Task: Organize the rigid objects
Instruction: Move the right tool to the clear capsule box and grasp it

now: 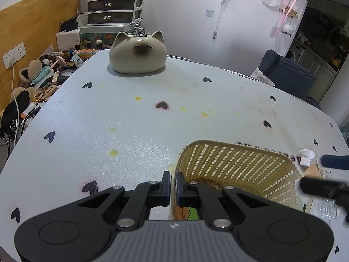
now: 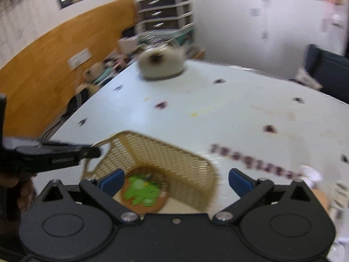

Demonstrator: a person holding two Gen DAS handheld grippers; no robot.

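A tan woven plastic basket (image 1: 237, 170) stands on the pale table with heart prints (image 1: 130, 120). My left gripper (image 1: 172, 187) is shut on the basket's left rim, one finger outside and one inside. A round coaster with a green picture (image 2: 144, 190) lies in the basket (image 2: 174, 163). My right gripper (image 2: 175, 181) is open and empty, just above the basket's near side. It shows blurred at the right edge of the left wrist view (image 1: 322, 187). The left gripper (image 2: 87, 152) shows from the side in the right wrist view. The right wrist view is motion-blurred.
A beige cat-shaped ceramic jar (image 1: 137, 53) stands at the table's far side. A white knob-like object (image 1: 306, 156), a small wooden piece (image 1: 313, 171) and clear plastic (image 1: 327, 209) lie right of the basket. Clutter lies past the left table edge (image 1: 41, 80).
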